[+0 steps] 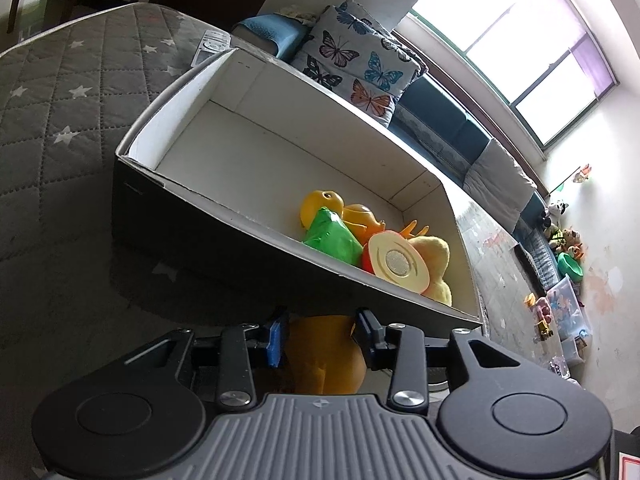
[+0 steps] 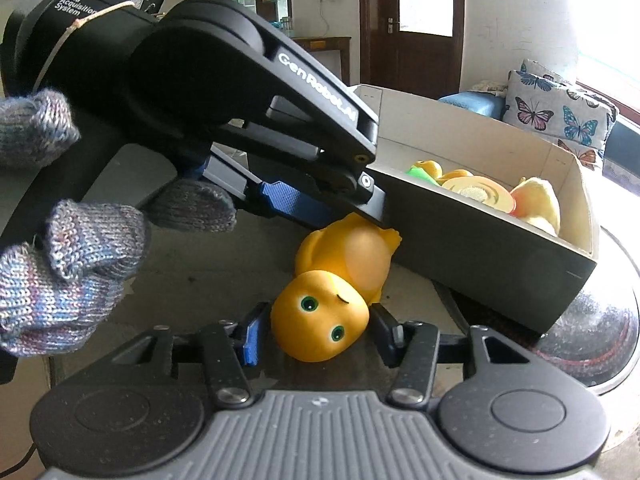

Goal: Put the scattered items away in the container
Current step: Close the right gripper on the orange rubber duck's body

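We see the orange rubber toy figure with green eyes (image 2: pixel 332 292) lying on the grey quilted cover (image 1: pixel 72 120) just beside the dark-sided white-lined cardboard box (image 2: pixel 480 236), its lower body hidden under the left gripper (image 1: pixel 320 334), whose fingers stand apart around it. The right gripper (image 2: pixel 320 330) brackets its head; whether those pads press, we cannot tell. The box's toys are half hidden behind its wall.

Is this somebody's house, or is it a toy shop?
Most likely a home, perhaps a living room or playroom. There is a butterfly cushion on a long sofa, a big window, and a wooden door.
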